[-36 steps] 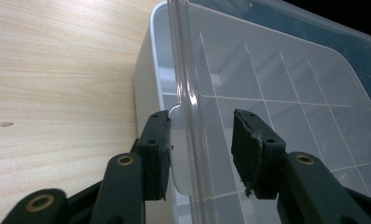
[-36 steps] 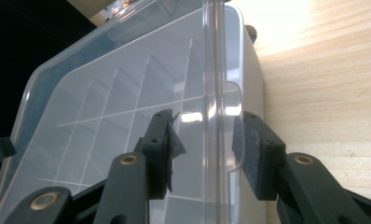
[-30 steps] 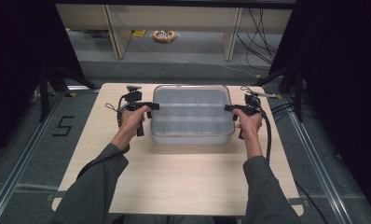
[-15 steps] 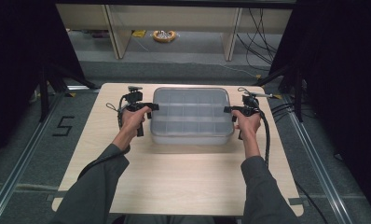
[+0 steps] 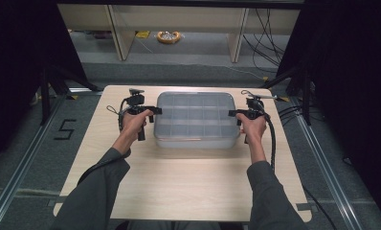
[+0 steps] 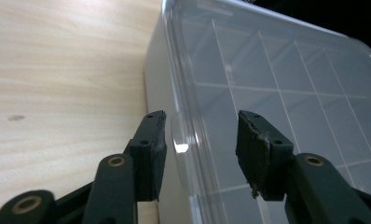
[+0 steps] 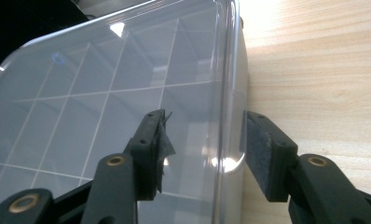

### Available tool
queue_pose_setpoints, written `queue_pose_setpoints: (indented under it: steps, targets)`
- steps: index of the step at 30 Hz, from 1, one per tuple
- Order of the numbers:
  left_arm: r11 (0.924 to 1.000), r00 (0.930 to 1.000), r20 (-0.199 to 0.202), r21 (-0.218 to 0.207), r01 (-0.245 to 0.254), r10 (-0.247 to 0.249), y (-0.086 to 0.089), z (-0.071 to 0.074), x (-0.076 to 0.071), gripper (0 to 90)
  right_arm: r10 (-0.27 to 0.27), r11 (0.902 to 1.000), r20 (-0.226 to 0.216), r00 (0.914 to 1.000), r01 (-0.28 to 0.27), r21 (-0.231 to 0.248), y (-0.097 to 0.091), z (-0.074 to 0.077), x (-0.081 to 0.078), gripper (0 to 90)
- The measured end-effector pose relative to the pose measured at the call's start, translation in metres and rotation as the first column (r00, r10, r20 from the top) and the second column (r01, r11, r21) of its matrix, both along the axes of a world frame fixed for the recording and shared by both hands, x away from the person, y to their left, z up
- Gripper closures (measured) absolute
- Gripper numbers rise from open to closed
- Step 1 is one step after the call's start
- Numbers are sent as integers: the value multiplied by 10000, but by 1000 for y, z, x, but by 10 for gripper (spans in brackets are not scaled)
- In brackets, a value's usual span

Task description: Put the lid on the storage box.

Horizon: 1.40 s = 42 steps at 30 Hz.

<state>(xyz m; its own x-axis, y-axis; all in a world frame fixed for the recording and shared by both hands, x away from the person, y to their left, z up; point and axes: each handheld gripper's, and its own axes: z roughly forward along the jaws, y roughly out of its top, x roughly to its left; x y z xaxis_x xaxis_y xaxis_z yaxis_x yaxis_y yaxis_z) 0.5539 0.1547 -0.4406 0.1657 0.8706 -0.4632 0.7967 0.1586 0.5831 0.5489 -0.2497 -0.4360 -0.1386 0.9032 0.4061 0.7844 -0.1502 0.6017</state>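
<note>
The compartment box (image 5: 196,119) is rectangular with rounded corners, of clear glossy plastic, its closed lid (image 6: 277,79) showing a grid of thin dividers beneath. It lies flat at the middle of the counter (image 5: 179,182), a matte pale wood-grain board.

Left gripper (image 5: 152,111): the black fingers (image 6: 148,154) stand spread, having just been opening. The lid's left rim and a small clear tab lie between them; the pads are clear of it.

Right gripper (image 5: 232,113): the fingers (image 7: 267,154), with worn, frayed pads, have likewise just been opening. They straddle the right rim without pressing on it.
</note>
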Motion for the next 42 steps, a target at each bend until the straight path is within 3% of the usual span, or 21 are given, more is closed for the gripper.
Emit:
queue_pose_setpoints:
  steps: [2, 3, 4, 8, 10, 11, 12, 13, 15, 19, 20, 21, 22, 24, 28, 32, 33, 37, 38, 40, 42]
  targets:
    - [10000, 10000, -43, -40, 8, -8, 0, -2, 0, 501, -231, 9992, -286, 9993, 222, -340, 5, 5, -3, 534]
    - [9999, 10000, -94, -152, 8, -9, 0, -2, 0, 510, 333, 9934, 167, 9993, -313, -1100, 0, 4, 0, 542]
    - [9999, 9999, -103, -137, 45, -46, 0, -2, 1, 519, 525, 9919, 64, 9986, -514, -1165, 1, 6, -2, 548]
    - [9999, 9999, -113, -145, 9, -11, -1, -2, 1, 525, 484, 9961, -159, 9987, -494, -730, -1, 4, -2, 536]
    - [9996, 9999, -99, -281, -103, 100, 0, -2, 0, 538, 4, 9997, -419, 9991, -14, -228, 0, 4, -2, 543]
    - [9994, 9999, -61, -335, -86, 84, 1, -2, 1, 546, -11, 9992, -318, 9995, -2, -397, -1, 3, -1, 543]
    - [9993, 9999, -38, -357, -120, 119, 1, -2, 0, 552, -20, 9999, -363, 9993, 24, 115, -2, 1, -1, 543]
    - [9992, 9999, -34, -361, -153, 152, 1, -2, 0, 554, -14, 9998, -182, 9998, 11, -185, -4, -1, -1, 544]
    - [9993, 9997, 61, -294, -239, 241, 2, 0, 0, 554, 10, 9989, 6, 10000, -10, 459, -4, -3, -1, 550]
    - [9991, 9996, 131, -341, -252, 256, 3, 3, 1, 559, -14, 9994, 145, 9999, 9, 358, -2, -2, 0, 546]
    - [9990, 9995, 152, -339, -281, 286, 3, 3, 2, 560, -381, 9965, -388, 9985, 409, 734, 4, 2, -2, 543]
    - [9991, 9994, 160, -319, -286, 291, 3, 4, 3, 560, -295, 9991, -211, 9993, 301, 287, 3, 2, 0, 541]
    - [9991, 9994, 162, -299, -298, 303, 2, 3, 4, 560, -607, 9948, -529, 9968, 648, 788, 7, 5, -1, 539]
    - [9989, 9995, 0, -322, -328, 329, 2, 1, 6, 554, -405, 9986, -168, 9990, 410, 323, 6, 3, 3, 537]
    - [9981, 9990, 3, -421, -454, 455, 3, -3, 7, 549, -559, 9982, -662, 9962, 571, 159, 11, 3, 3, 507]
    - [9988, 9994, 54, -348, -352, 354, 2, -3, 8, 545, -457, 9988, -474, 9978, 466, 163, 8, 0, 4, 515]
    - [9991, 9995, 54, -276, -312, 314, 1, -3, 9, 536, -83, 10000, -77, 9999, 82, -48, 3, -3, 7, 519]
    - [9992, 9997, 122, -349, -212, 216, 2, -3, 11, 522, -609, 9937, -476, 9970, 651, 917, 8, -1, 6, 517]
    - [9985, 9995, 132, -470, -288, 294, 2, -4, 11, 518, -298, 9991, -255, 9992, 306, 296, 5, -3, 7, 515]
    - [9993, 9996, 219, -350, -158, 166, 1, -6, 10, 518, -84, 9997, -48, 10000, 85, 248, 4, -3, 6, 518]
    - [9994, 9996, 262, -326, -118, 127, 1, -6, 9, 505, -250, 9985, -322, 9992, 265, 478, 5, -1, 5, 518]
